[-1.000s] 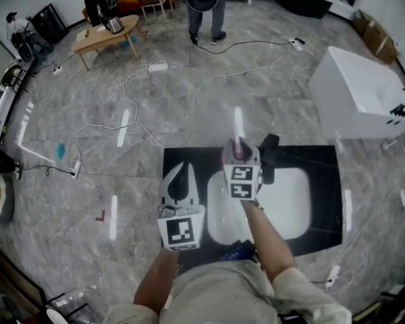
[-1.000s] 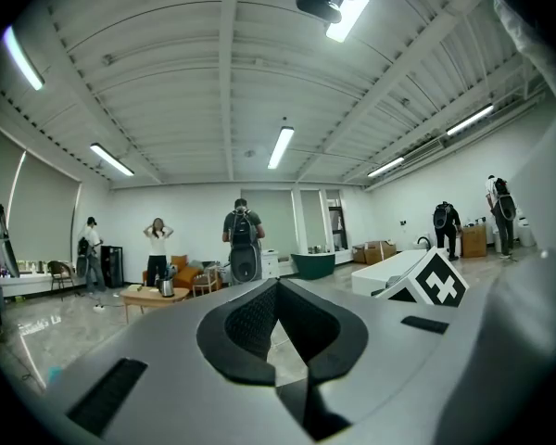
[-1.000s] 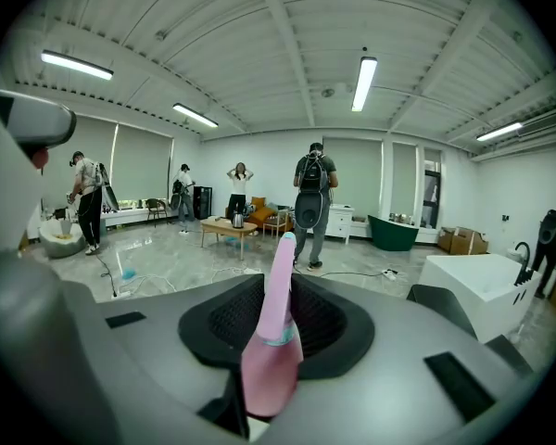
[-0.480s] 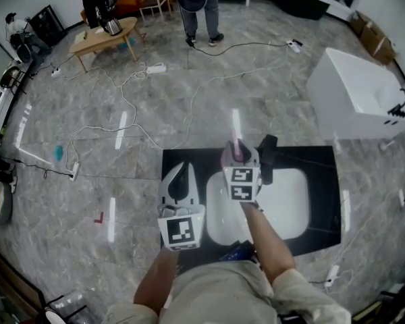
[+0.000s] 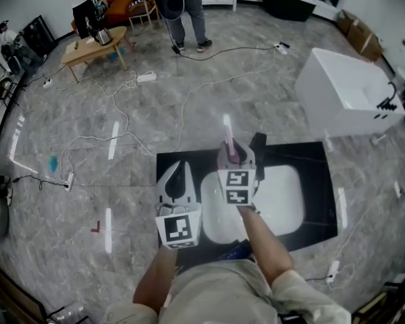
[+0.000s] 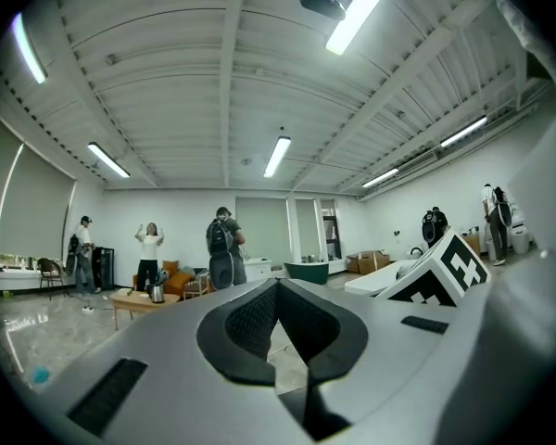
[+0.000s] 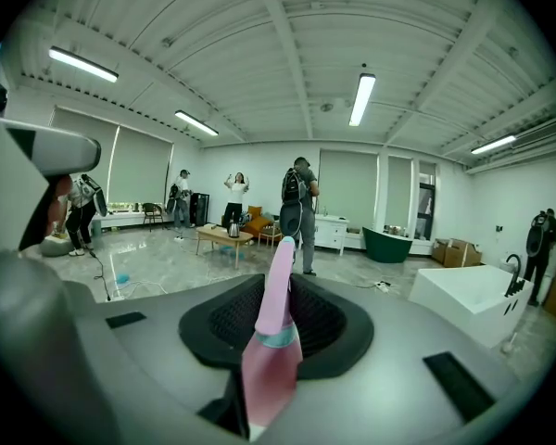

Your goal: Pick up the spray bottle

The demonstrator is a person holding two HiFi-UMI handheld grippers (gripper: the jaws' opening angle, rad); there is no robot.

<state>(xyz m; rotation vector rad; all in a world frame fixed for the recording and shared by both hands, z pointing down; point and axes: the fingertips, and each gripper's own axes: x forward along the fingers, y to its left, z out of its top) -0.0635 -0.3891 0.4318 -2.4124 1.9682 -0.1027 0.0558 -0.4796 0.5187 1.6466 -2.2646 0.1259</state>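
Note:
My right gripper [image 5: 233, 151] is shut on a pink spray bottle [image 5: 230, 148], held above the white basin [image 5: 280, 201]. In the right gripper view the pink spray bottle [image 7: 274, 327] stands upright between the black pads, its narrow top rising past my right gripper [image 7: 280, 290]. My left gripper [image 5: 178, 169] hangs to the left of it over the black counter [image 5: 189, 159], pointing level. In the left gripper view my left gripper [image 6: 278, 287] has its tips together and nothing between them.
A dark fitting [image 5: 258, 146] stands at the basin's far edge. A white bathtub [image 5: 347, 100] sits far right. Cables [image 5: 121, 93] run over the grey floor. A person [image 5: 182, 5] stands far off beside a low wooden table [image 5: 94, 40].
My right gripper has lifted a little with the pink bottle in it. The left gripper has stayed put. The person far off has stepped to the left.

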